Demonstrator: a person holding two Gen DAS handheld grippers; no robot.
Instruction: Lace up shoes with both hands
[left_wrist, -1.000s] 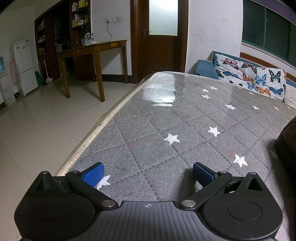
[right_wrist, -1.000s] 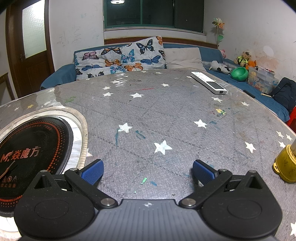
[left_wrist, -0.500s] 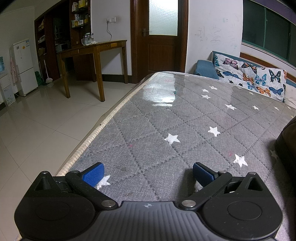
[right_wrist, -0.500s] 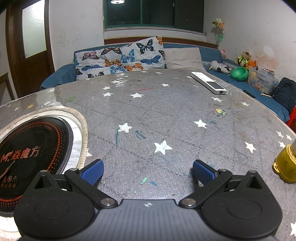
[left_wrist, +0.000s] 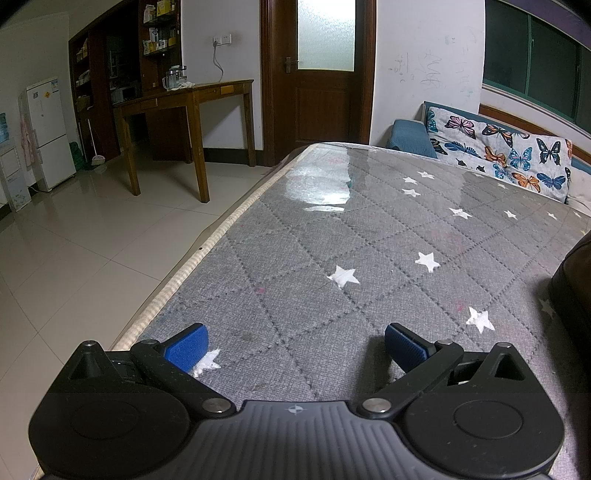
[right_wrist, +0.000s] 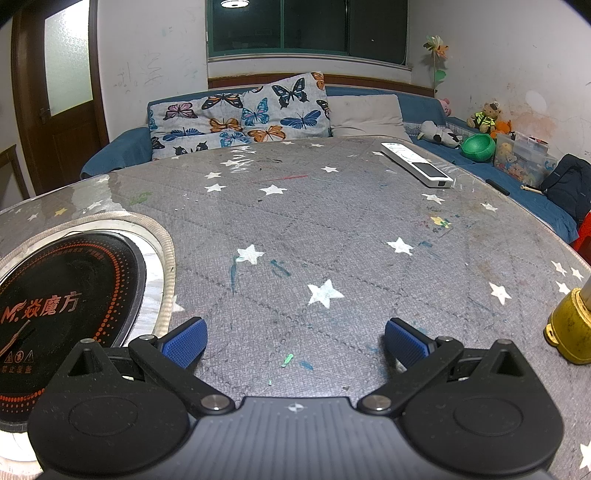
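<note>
1. Left wrist view: the left gripper (left_wrist: 293, 341) is seen with jaws spread wide and nothing held between the blue pads (left_wrist: 186, 347). It is held low over the counter (left_wrist: 332, 240), which is covered by a grey quilted cloth with white stars.
2. A dark, rounded object (left_wrist: 574, 284) is cut off at the right edge of this view; it may be the shoe, but this cannot be confirmed.
3. Right wrist view: the right gripper (right_wrist: 295, 343) is likewise seen with jaws spread and empty, low over the same counter.
4. To its left, a black round hob plate (right_wrist: 62, 306) is set into the counter; what looks like a brown lace end (right_wrist: 16, 336) lies across its lower part. A yellow object (right_wrist: 570, 328) stands at the right edge, and a white remote (right_wrist: 415, 164) lies farther off.
5. Progress is judged as not begun: no lace is gripped and no eyelets are in view. Locating the shoe, picking up both lace ends and threading all remain.
</note>
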